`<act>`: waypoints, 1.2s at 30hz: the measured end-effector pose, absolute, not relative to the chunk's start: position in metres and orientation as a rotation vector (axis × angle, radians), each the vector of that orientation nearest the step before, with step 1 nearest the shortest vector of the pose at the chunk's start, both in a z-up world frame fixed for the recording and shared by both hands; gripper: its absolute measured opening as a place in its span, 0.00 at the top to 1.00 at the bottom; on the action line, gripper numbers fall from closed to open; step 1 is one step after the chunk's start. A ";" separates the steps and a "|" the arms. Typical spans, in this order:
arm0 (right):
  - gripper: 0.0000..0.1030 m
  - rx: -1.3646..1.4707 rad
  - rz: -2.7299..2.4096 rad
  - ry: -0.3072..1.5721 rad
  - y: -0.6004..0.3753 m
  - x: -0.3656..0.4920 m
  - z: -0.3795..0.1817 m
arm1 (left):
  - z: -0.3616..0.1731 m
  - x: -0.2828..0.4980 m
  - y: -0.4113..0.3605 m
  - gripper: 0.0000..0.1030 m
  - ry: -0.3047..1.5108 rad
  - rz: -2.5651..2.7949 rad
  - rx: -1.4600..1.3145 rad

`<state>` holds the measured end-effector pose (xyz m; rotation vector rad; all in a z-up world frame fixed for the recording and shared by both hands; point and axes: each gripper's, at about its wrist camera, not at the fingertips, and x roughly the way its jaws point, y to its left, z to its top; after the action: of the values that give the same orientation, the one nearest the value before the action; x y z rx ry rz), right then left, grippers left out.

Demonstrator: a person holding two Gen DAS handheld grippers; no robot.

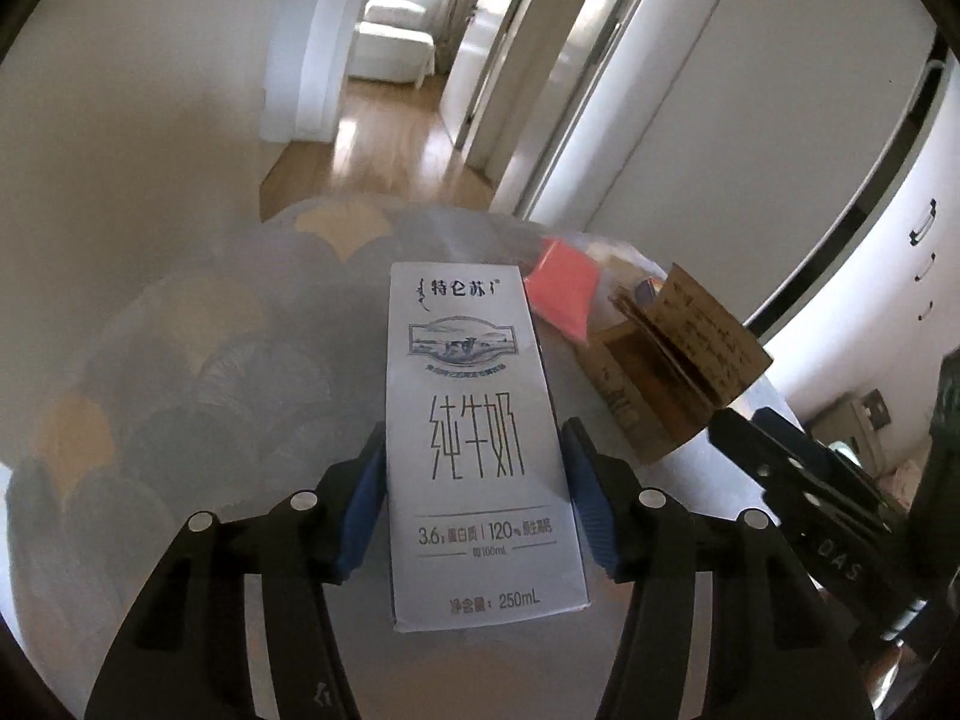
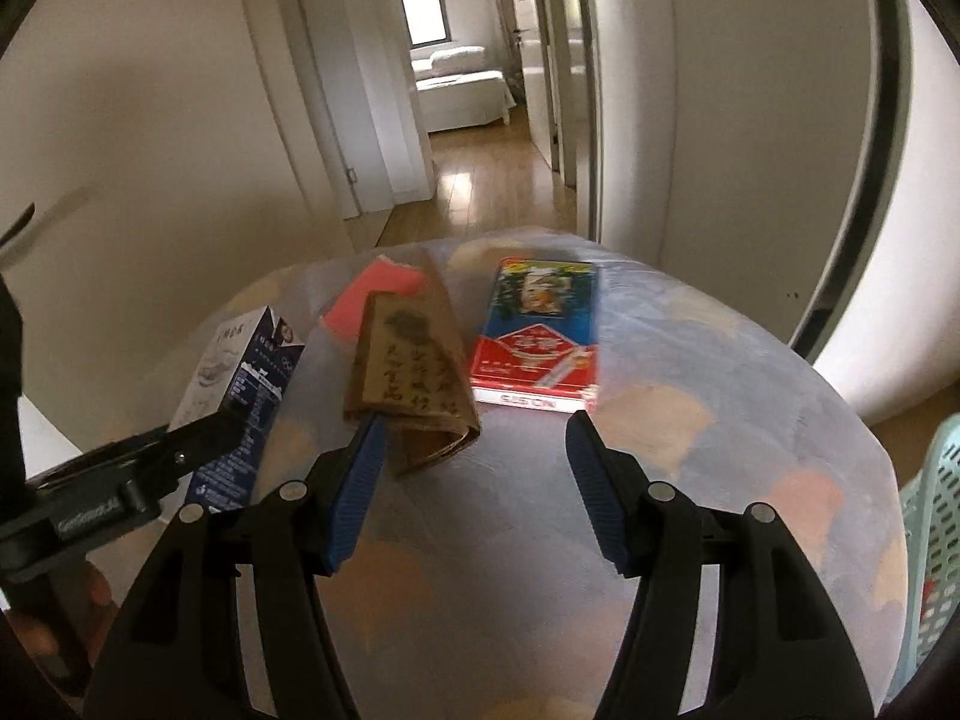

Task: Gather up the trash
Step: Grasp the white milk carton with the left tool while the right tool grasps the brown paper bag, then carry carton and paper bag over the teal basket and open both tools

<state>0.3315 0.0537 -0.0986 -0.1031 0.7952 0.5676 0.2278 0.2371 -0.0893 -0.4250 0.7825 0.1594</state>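
Note:
A white 250 mL milk carton [image 1: 474, 420] lies lengthways between the blue pads of my left gripper [image 1: 474, 429], and both pads touch its sides. From the right wrist view the same carton [image 2: 240, 378] sits at the left, tilted, behind a left gripper finger [image 2: 150, 462]. My right gripper [image 2: 474, 426] is open with nothing between its pads; its left pad is at the near edge of a folded brown paper [image 2: 408, 384]. Beyond lie a pink packet [image 2: 372, 294] and a red and blue box [image 2: 534, 348]. A right gripper finger [image 1: 774, 468] reaches the brown paper [image 1: 678, 354].
All of this lies on a round table [image 2: 720, 420] with a patterned cloth under clear plastic. A teal perforated basket [image 2: 936, 540] stands off the table's right edge. A hand [image 2: 36, 630] holds the left gripper. A corridor with a wooden floor runs behind.

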 end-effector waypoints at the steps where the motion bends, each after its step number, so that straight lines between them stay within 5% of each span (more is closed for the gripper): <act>1: 0.43 -0.103 0.574 0.795 0.055 0.331 -0.099 | -0.090 0.227 0.235 0.47 0.772 0.172 -0.397; 13: 0.27 0.015 0.671 0.859 0.063 0.339 -0.104 | -0.093 0.228 0.236 0.47 0.767 0.205 -0.357; 22: 0.27 -0.016 0.589 0.861 0.085 0.343 -0.100 | -0.095 0.230 0.238 0.47 0.765 0.201 -0.370; 23: 0.29 -0.030 0.566 0.869 0.089 0.345 -0.103 | -0.094 0.230 0.237 0.47 0.766 0.202 -0.368; 25: 0.62 -0.038 0.555 0.898 0.095 0.350 -0.109 | -0.095 0.229 0.238 0.47 0.766 0.203 -0.365; 29: 0.78 -0.066 0.533 0.891 0.094 0.344 -0.109 | -0.095 0.229 0.239 0.48 0.764 0.195 -0.371; 30: 0.90 -0.068 0.532 0.884 0.092 0.341 -0.106 | -0.095 0.229 0.240 0.48 0.764 0.189 -0.375; 36: 0.95 -0.064 0.507 0.874 0.057 0.317 -0.088 | -0.089 0.224 0.229 0.48 0.781 0.076 -0.381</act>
<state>0.3169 0.0570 -0.0885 -0.0638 0.8744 0.5071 0.2238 0.2287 -0.0887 -0.3815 0.7805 0.0761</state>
